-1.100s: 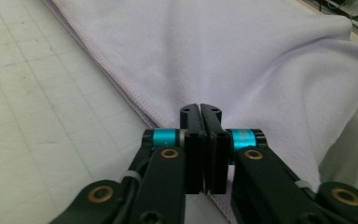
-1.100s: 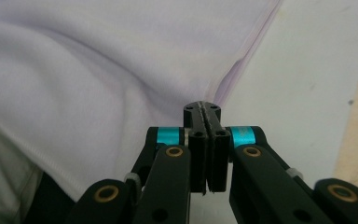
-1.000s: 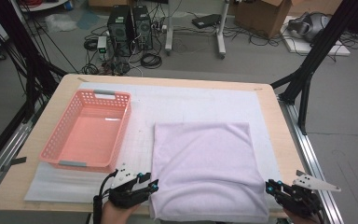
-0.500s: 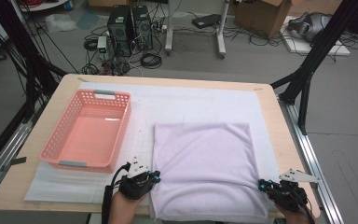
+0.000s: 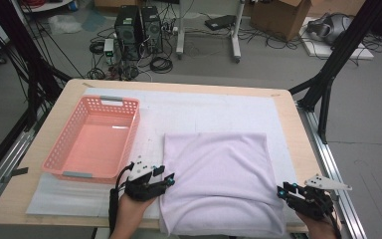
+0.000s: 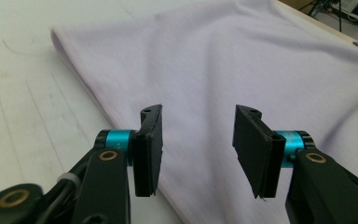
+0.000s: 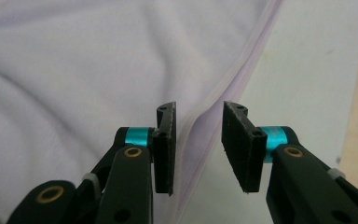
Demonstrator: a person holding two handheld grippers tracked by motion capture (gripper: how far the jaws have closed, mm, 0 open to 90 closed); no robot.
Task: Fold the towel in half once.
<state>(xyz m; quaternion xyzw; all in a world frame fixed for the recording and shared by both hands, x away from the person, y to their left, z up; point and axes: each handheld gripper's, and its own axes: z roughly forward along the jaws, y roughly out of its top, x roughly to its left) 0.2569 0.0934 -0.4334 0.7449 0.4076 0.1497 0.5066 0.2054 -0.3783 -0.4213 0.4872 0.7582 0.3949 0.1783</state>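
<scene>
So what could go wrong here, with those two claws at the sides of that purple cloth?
Both sets of jaws have just been opening, with nothing pinched. The right gripper straddles the layered edge of the lilac cloth; closing there might catch only some layers. The left gripper sits over flat fabric past the edge, so it could slip off or bunch it. An uneven pull could ruin the neat fold, or drag cloth toward the pink basket.

Left gripper (image 5: pixel 168 178) and right gripper (image 5: pixel 281 190) — jaws just opening, parted.
</scene>
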